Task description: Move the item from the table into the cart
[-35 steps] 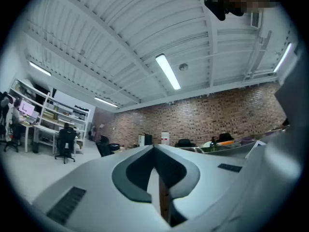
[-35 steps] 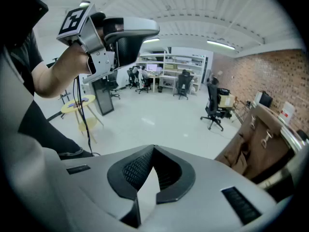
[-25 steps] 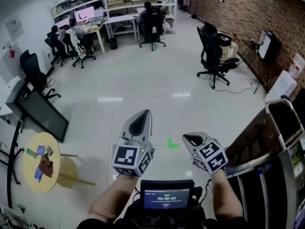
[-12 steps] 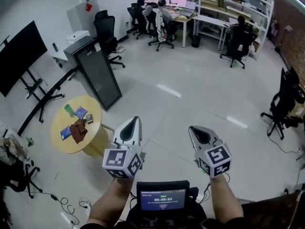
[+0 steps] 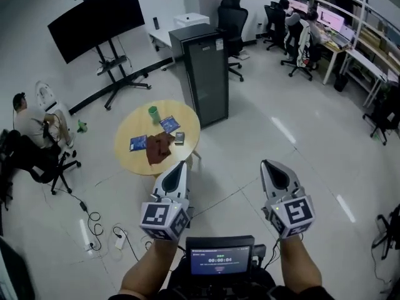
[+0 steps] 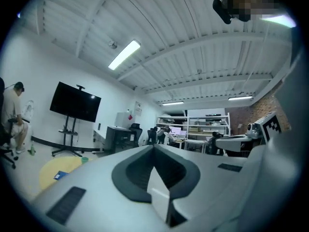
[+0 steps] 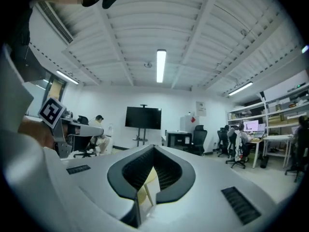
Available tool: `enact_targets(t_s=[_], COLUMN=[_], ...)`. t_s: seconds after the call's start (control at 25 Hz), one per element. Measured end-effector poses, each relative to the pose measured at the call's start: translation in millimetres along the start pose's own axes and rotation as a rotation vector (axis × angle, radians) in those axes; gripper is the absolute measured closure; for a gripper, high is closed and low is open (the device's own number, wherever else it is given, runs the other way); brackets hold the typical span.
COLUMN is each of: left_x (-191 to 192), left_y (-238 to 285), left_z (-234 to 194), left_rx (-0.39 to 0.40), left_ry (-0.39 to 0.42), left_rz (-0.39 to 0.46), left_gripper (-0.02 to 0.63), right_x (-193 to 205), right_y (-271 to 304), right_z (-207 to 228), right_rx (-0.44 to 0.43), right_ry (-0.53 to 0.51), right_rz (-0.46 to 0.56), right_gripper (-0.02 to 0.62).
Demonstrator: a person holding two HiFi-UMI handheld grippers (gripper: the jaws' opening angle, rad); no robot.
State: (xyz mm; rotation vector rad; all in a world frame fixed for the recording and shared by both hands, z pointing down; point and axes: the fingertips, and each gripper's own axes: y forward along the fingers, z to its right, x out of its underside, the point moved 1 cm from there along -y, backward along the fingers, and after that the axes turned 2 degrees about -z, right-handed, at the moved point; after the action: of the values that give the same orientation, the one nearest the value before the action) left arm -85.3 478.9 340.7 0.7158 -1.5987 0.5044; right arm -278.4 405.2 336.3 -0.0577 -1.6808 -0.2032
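An open office floor (image 5: 262,130) is being viewed from above. The round table (image 5: 187,125) is being faced, probably for a pickup: the brown cloth (image 5: 160,147), blue packets (image 5: 169,124) and green cup (image 5: 153,113) are lying there untouched. The left gripper (image 5: 180,164) and right gripper (image 5: 266,164) are being held level short of it, both closed and empty.

A large black screen (image 5: 97,19) on a wheeled stand stood by the wall. A tall dark cabinet (image 5: 206,74) and a black office chair (image 5: 230,17) were nearby. A person (image 5: 28,127) sat far left, cables (image 5: 94,220) trailed over the pale floor (image 5: 312,161), and more seated people (image 5: 304,33) were at upper right.
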Motion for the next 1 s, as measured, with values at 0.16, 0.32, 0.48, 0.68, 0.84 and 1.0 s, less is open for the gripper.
enact_targets(t_s=[0.16, 0.32, 0.48, 0.68, 0.84, 1.0], left_x=[-3, -5, -12, -17, -27, -29], left_y=[-2, 2, 19, 64, 93, 131], left_z=[-138, -264, -360, -451, -505, -562], left_rx=[-0.128, -0.242, -0.333, -0.398, -0.483, -0.513], left_ry=[-0.024, -0.025, -0.058, -0.056, -0.066, -0.078], left_rz=[-0.001, -0.022, -0.006, 0.007, 0.013, -0.002], left_gripper=[0.606, 0.606, 0.606, 0.606, 0.606, 0.606], right_x=[-7, -17, -26, -17, -22, -18], right_y=[123, 239, 344, 463, 544, 623], right_z=[-62, -122, -154, -164, -161, -163], right_rx=[-0.081, -0.175, -0.27, -0.391, -0.461, -0.487], right_ry=[0.007, -0.019, -0.025, -0.022, -0.037, -0.033], right_rz=[0.028, 0.053, 0.035, 0.029, 0.018, -0.03], right_gripper=[0.577, 0.577, 0.577, 0.577, 0.577, 0.577])
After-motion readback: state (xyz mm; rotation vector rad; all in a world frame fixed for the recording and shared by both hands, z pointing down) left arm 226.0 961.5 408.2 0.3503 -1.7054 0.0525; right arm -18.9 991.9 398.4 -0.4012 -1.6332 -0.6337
